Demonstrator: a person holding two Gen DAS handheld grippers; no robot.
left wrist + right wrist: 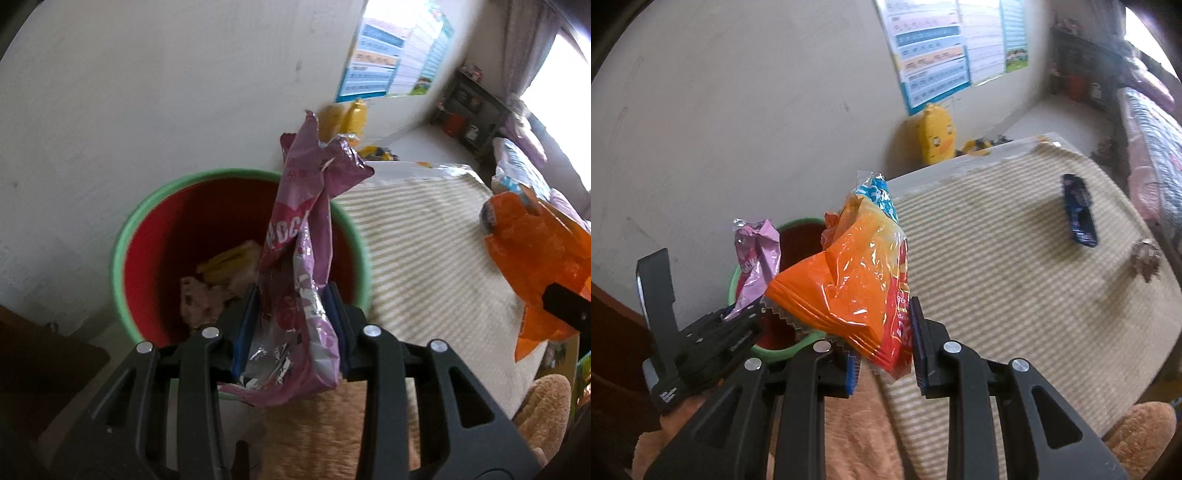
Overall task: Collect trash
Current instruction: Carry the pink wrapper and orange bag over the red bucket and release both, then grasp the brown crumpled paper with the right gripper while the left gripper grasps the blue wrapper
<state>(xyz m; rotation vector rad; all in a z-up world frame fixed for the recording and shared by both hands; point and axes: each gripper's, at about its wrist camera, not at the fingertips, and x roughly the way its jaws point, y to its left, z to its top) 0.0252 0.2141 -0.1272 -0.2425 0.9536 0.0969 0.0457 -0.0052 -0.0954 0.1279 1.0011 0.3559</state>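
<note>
My left gripper (291, 325) is shut on a crumpled pink snack wrapper (303, 229), held over the mouth of a red bin with a green rim (147, 206). Several bits of trash (218, 280) lie at the bin's bottom. My right gripper (882, 339) is shut on an orange snack bag (849, 280) with a blue-and-white wrapper end (877, 195) showing behind it. In the right wrist view the left gripper (753, 314) and its pink wrapper (757, 258) sit to the left, at the bin (798, 229). The left wrist view catches the orange bag (532, 258) at its right edge.
A dark blue wrapper (1078, 210) and a small brown crumpled scrap (1145, 258) lie on the striped mat (1015, 258). A yellow duck toy (936, 133) stands against the wall under a poster (934, 48). Tan plush (842, 435) lies below the grippers. A bed (1152, 147) runs along the right.
</note>
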